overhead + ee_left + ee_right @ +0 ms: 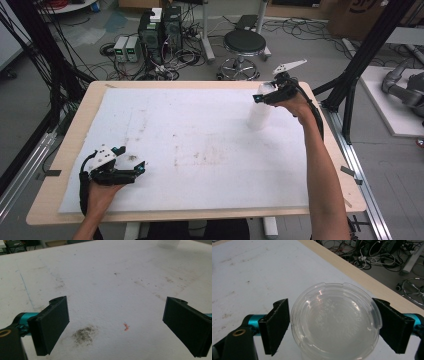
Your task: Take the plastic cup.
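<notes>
White foam sheet [190, 145] stained; cables [165, 65] behind.

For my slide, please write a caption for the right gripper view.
Hand-held gripper with jaws on both sides of a clear cup on the white mat.

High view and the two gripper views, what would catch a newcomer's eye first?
First, the clear plastic cup standing upside down near the far right corner of the white mat, with the right gripper around its top, pads at its rim on both sides. Next, the left gripper near the front left, jaws wide apart over a dark smudge and a small orange scrap.
</notes>
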Tool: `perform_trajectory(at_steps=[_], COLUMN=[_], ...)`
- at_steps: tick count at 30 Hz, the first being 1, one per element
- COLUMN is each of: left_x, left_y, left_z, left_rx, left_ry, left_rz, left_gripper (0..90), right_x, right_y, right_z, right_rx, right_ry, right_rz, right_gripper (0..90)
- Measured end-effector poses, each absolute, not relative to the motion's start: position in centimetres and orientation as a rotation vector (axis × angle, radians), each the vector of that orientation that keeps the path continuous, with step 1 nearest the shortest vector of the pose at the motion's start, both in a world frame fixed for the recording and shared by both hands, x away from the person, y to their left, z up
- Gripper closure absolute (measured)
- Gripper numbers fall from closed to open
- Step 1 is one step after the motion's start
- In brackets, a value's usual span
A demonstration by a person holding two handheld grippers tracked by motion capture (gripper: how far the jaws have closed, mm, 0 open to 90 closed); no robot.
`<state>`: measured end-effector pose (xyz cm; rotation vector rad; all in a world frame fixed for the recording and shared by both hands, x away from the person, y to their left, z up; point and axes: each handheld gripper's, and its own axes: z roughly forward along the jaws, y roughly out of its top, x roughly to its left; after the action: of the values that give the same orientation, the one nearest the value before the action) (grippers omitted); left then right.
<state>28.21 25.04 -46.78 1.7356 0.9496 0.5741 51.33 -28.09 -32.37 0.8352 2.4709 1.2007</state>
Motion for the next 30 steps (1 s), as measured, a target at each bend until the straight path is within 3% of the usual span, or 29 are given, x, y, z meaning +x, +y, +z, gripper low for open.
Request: perform_trajectory(at_steps=[30], left_x=[28.17], left_y=[25.0], left_z=[-46.77], left_rx=[1.741], left_ry=[0.943], left_rz=[0.575], left_gripper=[6.7], right_x=[51.31], right_y=[-28.03], right_z=[-32.55], right_rx=[0.876], right_ry=[2.464], right_rz=[1.17], right_gripper=[34.7])
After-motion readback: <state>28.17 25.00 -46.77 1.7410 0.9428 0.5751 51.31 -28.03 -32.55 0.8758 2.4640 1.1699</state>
